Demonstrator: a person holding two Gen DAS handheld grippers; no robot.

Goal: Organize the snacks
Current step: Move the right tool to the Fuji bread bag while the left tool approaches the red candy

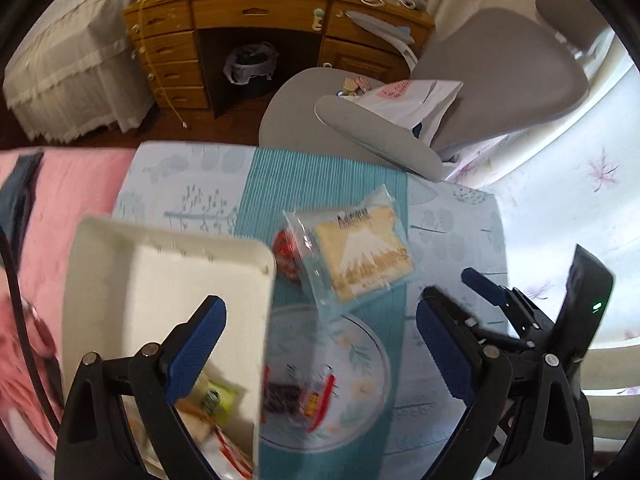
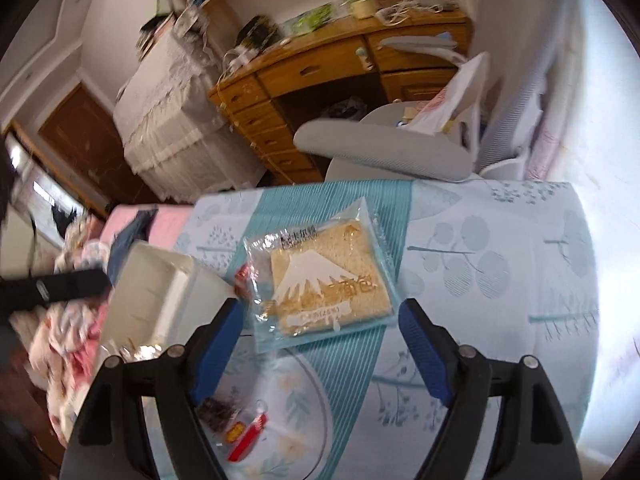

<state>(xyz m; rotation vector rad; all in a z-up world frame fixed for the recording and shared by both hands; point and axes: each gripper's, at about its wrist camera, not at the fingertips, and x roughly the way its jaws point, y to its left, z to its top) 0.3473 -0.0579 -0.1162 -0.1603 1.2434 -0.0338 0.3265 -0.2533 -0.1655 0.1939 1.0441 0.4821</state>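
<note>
Both claws, the left gripper (image 1: 320,344) and right gripper (image 2: 320,344), hang wide and empty over the table (image 2: 500,240), the bread packet (image 2: 324,280) lying mid-cloth toward its far edge, beside the white tray (image 1: 168,280) apparently meant for collecting snacks.

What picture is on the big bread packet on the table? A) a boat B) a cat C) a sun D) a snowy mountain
D: the bread packet shows a white-capped mountain printed across its front, clear in both wrist views.
</note>
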